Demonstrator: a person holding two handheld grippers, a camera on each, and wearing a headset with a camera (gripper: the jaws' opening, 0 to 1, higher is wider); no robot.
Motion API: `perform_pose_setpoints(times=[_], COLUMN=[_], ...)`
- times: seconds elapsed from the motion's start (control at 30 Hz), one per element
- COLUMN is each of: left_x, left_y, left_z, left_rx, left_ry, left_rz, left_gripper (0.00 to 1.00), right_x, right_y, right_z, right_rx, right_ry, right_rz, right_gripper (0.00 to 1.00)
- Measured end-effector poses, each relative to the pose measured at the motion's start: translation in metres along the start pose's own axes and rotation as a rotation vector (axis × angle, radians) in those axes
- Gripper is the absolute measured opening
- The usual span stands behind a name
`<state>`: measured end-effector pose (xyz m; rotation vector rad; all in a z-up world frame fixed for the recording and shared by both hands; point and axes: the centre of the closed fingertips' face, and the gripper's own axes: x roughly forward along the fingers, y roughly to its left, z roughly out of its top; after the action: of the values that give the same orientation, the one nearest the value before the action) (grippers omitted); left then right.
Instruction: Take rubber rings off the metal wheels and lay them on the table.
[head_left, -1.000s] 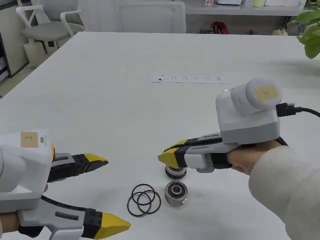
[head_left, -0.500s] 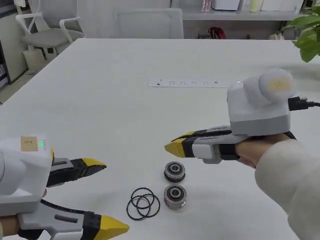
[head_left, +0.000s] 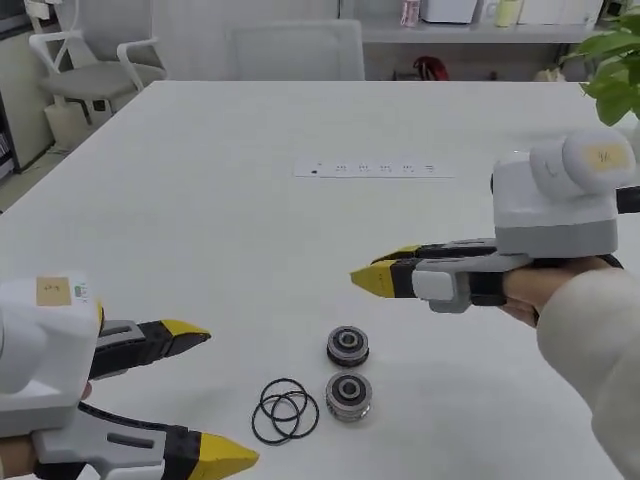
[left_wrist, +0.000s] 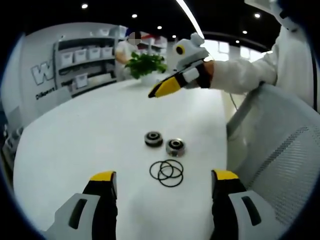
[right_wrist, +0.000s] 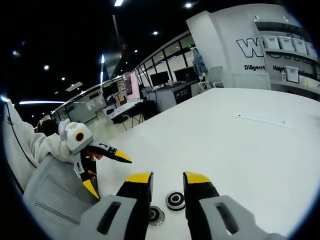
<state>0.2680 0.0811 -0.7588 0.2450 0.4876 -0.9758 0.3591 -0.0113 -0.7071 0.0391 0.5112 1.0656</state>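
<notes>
Head view first. The white table (head_left: 250, 200) is showing a smooth matte top, and a small pile of rubber rings (head_left: 285, 410) is lying flat on it: thin black loops overlapping one another. Just beside them, two metal wheels are sitting side by side, the far wheel (head_left: 347, 346) and the near wheel (head_left: 348, 392). Both are squat silver discs with dark centres. So part of the job is looking done, since several rings are already off and laid down. The far wheel is reading darker around its rim (possibly a ring left on it, though it is too small to tell).

The left gripper (head_left: 205, 397) is hovering at the near left with its yellow-tipped jaws spread wide and gripping nothing. The right gripper (head_left: 365, 278) is hanging above and beyond the wheels, apart from them.

Over to the left gripper view. The rings (left_wrist: 166, 172) are lying ahead between the spread jaws, with the wheels (left_wrist: 175, 146) just past them. The right gripper (left_wrist: 162, 90) is poking in further back.

Now the right gripper view. Its own jaws are standing only narrowly parted and pinching nothing. One wheel (right_wrist: 176, 200) is showing through the gap and the other is peeking out beside the jaw. The left gripper (right_wrist: 107, 173) is waiting across the table.
</notes>
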Motion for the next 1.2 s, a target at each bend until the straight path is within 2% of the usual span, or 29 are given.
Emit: perform_pose_setpoints(times=[0.3, 0.57, 0.7, 1.2], left_x=[0.001, -0.001, -0.002, -0.006], left_y=[-0.001, 0.001, 0.002, 0.008], left_z=[0.0, 0.003, 0.005, 0.016], left_rx=[-0.005, -0.009, -0.007, -0.019], left_ry=[-0.002, -0.019, -0.024, -0.066], left_rz=[-0.007, 0.005, 0.011, 0.038], left_gripper=[0.79, 0.8, 0.8, 0.8], right_x=[0.002, 0.0, 0.0, -0.005], right_y=[-0.004, -0.006, -0.007, -0.014], right_z=[-0.021, -0.029, -0.031, -0.046], right_rx=[-0.028, -0.06, -0.057, -0.033], right_ry=[0.073, 0.099, 0.101, 0.134], right_rz=[0.004, 0.011, 0.016, 0.024], right_gripper=[0.26, 0.3, 0.34, 0.38])
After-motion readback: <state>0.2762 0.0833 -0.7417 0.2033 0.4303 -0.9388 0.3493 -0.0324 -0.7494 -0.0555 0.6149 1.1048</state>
